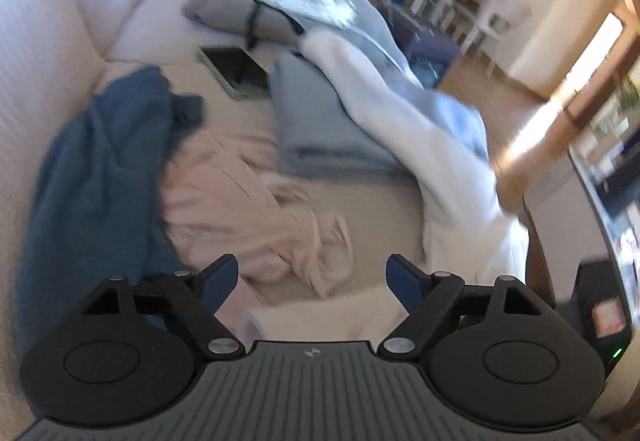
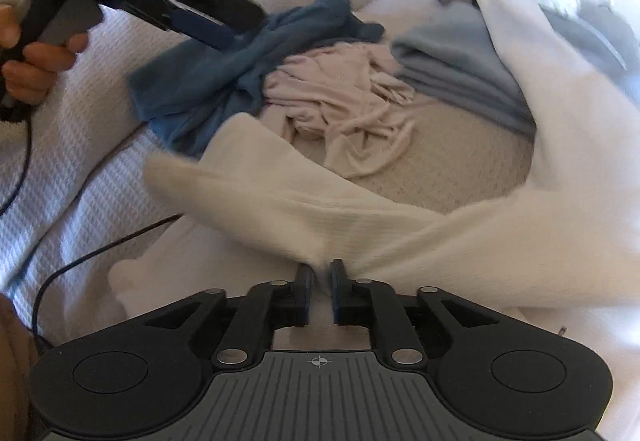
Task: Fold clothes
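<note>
On the sofa seat (image 1: 352, 209), white garment (image 2: 280, 197) draped toward the camera, one gathered edge pinched between the nearly closed fingers of the right gripper (image 2: 320, 275). Left gripper (image 1: 312, 281) raised above the heap, fingers spread wide, nothing held. Judged soft, light and limp, prone to sagging; best taken at a hem or corner. Dark blue garment (image 2: 208, 73), crumpled pink garment (image 2: 344, 97) and folded pale blue pile (image 2: 460, 73) beyond. Left wrist view alone: tablet (image 1: 236, 71), room behind. Right wrist view alone: the pinch, person's left hand (image 2: 32, 65).
</note>
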{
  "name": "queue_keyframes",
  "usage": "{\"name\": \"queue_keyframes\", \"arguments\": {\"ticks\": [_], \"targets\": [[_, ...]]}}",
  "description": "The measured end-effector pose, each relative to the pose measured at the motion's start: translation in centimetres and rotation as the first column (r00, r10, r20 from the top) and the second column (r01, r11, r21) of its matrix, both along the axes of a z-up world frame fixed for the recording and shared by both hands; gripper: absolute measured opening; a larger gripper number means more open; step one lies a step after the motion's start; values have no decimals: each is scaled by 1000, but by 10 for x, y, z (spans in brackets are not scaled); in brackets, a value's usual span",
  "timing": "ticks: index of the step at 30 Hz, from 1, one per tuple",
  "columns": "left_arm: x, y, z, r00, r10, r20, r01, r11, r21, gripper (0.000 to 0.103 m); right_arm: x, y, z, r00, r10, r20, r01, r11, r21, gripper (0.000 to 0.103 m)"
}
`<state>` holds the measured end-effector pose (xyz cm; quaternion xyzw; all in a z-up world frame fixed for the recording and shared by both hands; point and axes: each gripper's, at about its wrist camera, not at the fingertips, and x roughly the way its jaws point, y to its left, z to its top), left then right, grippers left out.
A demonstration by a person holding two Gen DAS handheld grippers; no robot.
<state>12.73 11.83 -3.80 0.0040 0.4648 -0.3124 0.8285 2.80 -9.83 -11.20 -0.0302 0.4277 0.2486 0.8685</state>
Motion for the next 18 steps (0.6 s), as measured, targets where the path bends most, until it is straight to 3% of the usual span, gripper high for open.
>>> {"name": "queue_keyframes", "arguments": {"ticks": [5, 10, 12, 14, 18], "targets": [[-19, -4, -24, 998, -46, -51, 50, 996, 74, 80, -6, -17, 25, 998, -34, 47, 33, 999, 34, 24], [-30, -10, -33, 992, -111, -63, 118, 987, 112, 81, -6, -63, 53, 969, -204, 136, 200, 979, 41, 26], [-36, -14, -32, 986, -157, -47, 162, 979, 127, 86, -1, -86, 63, 949, -261, 177, 260, 965, 26, 34], [-41, -21, -34, 979, -205, -19, 205, 961, 187, 87, 11, -104, 72, 933, -283, 222, 293, 956, -15, 54], [-44, -34, -44, 965, -261, 23, 243, 926, 290, 85, 45, -125, 72, 931, -264, 253, 296, 950, -96, 59]]}}
